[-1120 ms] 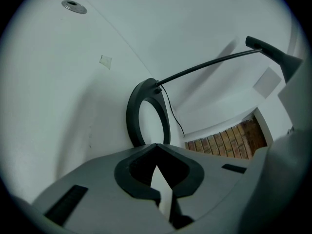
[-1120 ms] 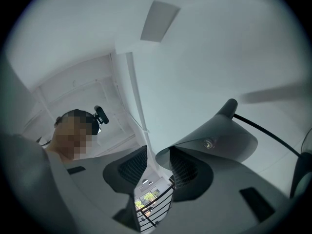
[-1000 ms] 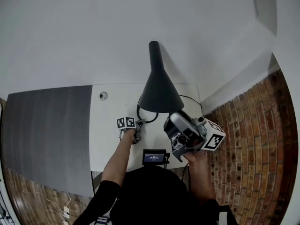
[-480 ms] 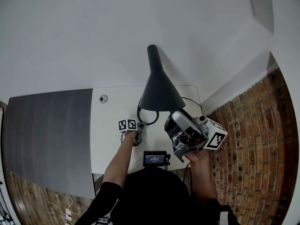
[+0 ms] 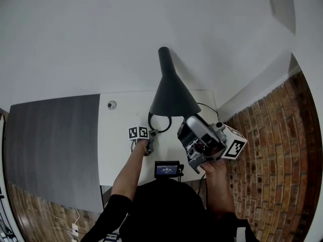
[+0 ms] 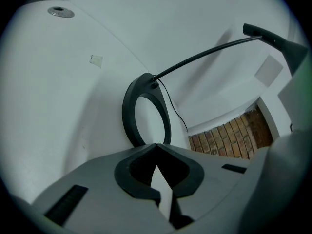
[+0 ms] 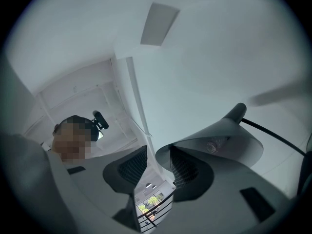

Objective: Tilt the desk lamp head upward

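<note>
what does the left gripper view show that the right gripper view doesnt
Only the left gripper view: the lamp's ring base on the desk, a grommet, the brick wall, and the left gripper, jaws shut and empty.
Only the right gripper view: the underside of the shade with its bulb, the person with a head camera, and the right gripper, jaws apart at the shade's rim.
Both: the lamp arm and the white wall.
</note>
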The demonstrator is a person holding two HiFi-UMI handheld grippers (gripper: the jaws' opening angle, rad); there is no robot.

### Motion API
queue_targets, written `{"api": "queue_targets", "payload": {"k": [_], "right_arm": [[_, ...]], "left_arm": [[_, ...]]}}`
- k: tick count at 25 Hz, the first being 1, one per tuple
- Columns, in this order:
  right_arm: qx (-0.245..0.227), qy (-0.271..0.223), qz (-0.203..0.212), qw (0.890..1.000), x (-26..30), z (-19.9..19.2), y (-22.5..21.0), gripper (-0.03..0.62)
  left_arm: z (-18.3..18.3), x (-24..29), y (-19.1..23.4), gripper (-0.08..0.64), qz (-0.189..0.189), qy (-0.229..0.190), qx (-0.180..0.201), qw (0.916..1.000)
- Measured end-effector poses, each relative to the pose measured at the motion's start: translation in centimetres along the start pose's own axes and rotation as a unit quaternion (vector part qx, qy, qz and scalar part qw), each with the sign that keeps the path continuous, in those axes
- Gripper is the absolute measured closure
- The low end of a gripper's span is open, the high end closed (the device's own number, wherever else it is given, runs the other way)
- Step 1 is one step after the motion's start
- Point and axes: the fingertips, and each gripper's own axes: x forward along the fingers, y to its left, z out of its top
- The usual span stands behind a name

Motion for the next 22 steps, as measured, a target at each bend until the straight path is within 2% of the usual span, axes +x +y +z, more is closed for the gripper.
{"api": "queue_targets", "payload": {"k": [12, 18, 22], "right_arm": [[0.009, -0.005, 0.013, 1.000, 0.4, 0.3, 0.7, 0.443], [0.014, -0.007, 0.016, 1.000, 0.2, 0.3, 0.5, 0.443], [0.011, -0.006, 0.016, 1.000, 0.1, 0.2, 0.4, 0.443]], "left_arm": [[-0.3, -0.2, -0.1, 0.548, 0.000, 0.003, 0.000, 1.0000], [0.4, 0.5, -1.2, 0.538, -0.039, -0.028, -0.026, 0.9985], [0.8, 1.3, -1.4, 0.540, -0.049, -0.028, -0.032, 0.9979]]}}
